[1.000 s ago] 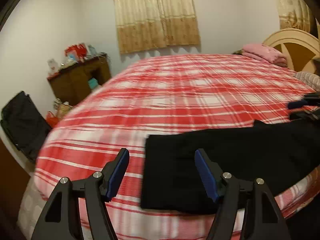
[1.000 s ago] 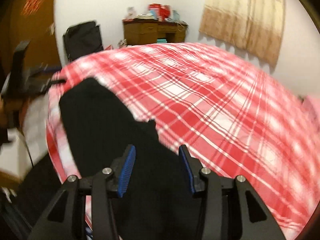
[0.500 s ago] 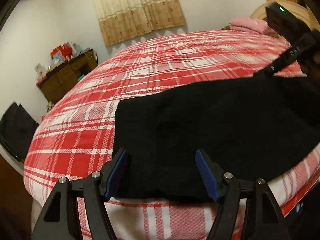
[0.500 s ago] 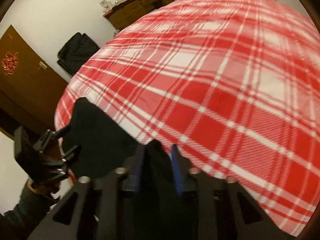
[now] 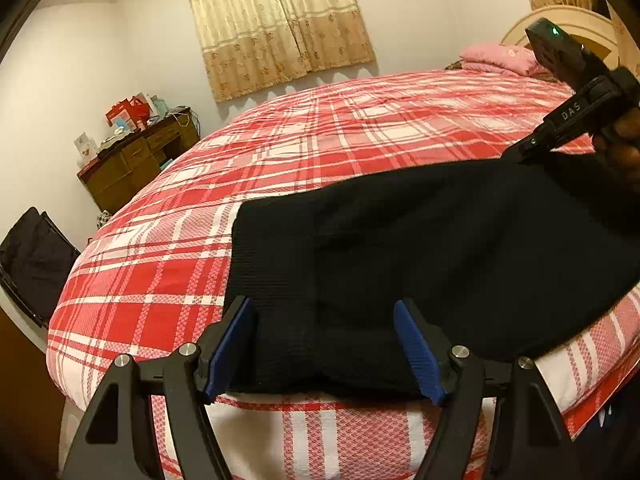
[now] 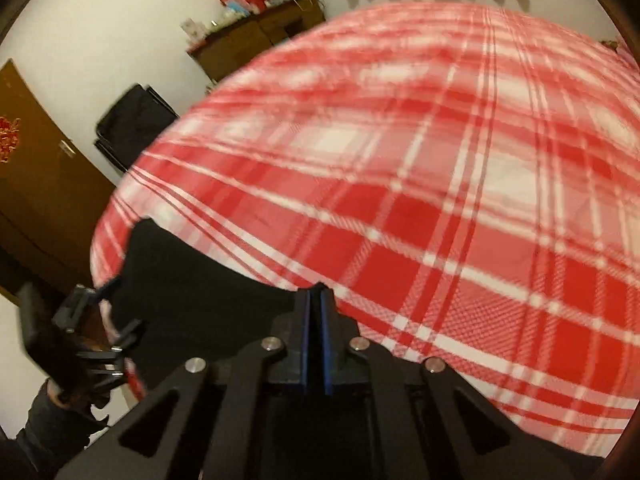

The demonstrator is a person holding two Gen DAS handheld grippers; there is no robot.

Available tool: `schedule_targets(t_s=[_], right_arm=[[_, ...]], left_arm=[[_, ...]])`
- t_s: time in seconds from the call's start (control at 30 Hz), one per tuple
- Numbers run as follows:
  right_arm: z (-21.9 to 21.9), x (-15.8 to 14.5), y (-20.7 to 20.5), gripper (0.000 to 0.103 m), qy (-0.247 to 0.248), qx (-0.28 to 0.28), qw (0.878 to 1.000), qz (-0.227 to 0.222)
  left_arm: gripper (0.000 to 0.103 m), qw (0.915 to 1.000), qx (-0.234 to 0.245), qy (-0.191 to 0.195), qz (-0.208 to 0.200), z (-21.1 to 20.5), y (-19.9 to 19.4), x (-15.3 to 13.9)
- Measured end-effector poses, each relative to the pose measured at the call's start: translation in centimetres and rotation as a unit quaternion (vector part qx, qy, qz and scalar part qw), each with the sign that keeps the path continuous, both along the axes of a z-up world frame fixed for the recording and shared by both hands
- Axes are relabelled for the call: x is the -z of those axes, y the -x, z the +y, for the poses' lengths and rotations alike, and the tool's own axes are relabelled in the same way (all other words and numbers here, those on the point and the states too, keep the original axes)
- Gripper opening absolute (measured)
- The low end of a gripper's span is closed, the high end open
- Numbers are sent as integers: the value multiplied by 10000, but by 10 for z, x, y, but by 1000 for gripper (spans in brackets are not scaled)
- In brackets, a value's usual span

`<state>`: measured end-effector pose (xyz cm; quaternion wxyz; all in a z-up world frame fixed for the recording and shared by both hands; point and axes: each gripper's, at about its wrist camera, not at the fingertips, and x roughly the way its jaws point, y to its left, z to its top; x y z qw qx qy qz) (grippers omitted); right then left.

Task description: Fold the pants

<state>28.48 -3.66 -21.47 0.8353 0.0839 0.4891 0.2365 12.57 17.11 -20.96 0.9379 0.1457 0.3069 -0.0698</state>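
Pants [image 5: 440,248] are lying flat along the near edge of the bed [image 5: 360,128], stretched sideways between my two claws, so I'm guessing we're only at the grabbing stage and no fold is looking finished yet.

Starting on the left: my left gripper [image 5: 324,346] is sitting wide open, blue pads straddling the near hem end of the black fabric without pressing on it, so nothing is being held there. The jaws have just been opening a touch more, with the cloth lying between them.

Moving right: my right gripper [image 6: 316,340] is pinching shut on the far edge of the pants, cloth disappearing right between the pads. From the left camera it's showing up beyond and to the right of the left claw.

What I'm thinking is left: closing the left claw, then carrying one end over the other and flattening.

Around us: a black bag [image 5: 32,256] off to the left of the left claw, a wooden cabinet [image 5: 136,160] with clutter past that, curtains [image 5: 276,24] straight ahead, pink pillows [image 5: 500,58] far right. Nothing is blocking the bedspread ahead; only the bed edge is worrying me, since fabric is sitting close to it.
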Motion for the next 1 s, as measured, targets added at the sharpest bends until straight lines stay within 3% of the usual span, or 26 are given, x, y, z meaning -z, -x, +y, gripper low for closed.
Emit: schedule_targets(t_s=[0.07, 0.13, 0.17, 0.2, 0.37, 0.5, 0.7, 0.83, 0.9, 1.0], right_arm=[[-5, 5, -2, 11, -113, 89, 9999, -1], [-10, -1, 1, 36, -76, 157, 9998, -67], [-15, -6, 4, 60, 4, 187, 9998, -117], [-24, -16, 12, 64, 85, 237, 9993, -262], [-86, -51, 69, 63, 292, 575, 9949, -774], [-155, -72, 124, 63, 492, 1180, 9864, -1028], [-269, -107, 204, 65, 1477, 2528, 9482, -1234], [-334, -124, 262, 72, 977, 3364, 9302, -1099], [-348, -130, 282, 77, 1017, 3651, 9178, -1180], [-369, -132, 299, 77, 1088, 3959, 9032, -1250]], left_arm=[[74, 10000, -55, 46, -29, 0, 3, -5], [74, 9996, -109, 123, -220, 0, 8, -16], [74, 9994, -74, 149, -304, -3, 11, -22], [74, 9991, 19, 163, -386, -8, 15, -31], [74, 9962, 746, 65, -452, -58, 31, -54], [74, 9883, 1500, 218, -169, -112, 38, -54], [74, 9725, 2253, 446, 377, -191, 36, -45], [74, 9556, 2809, 654, 602, -243, 43, -46], [74, 9474, 3070, 636, 642, -266, 48, -46], [74, 9416, 3253, 529, 692, -295, 46, -40]])
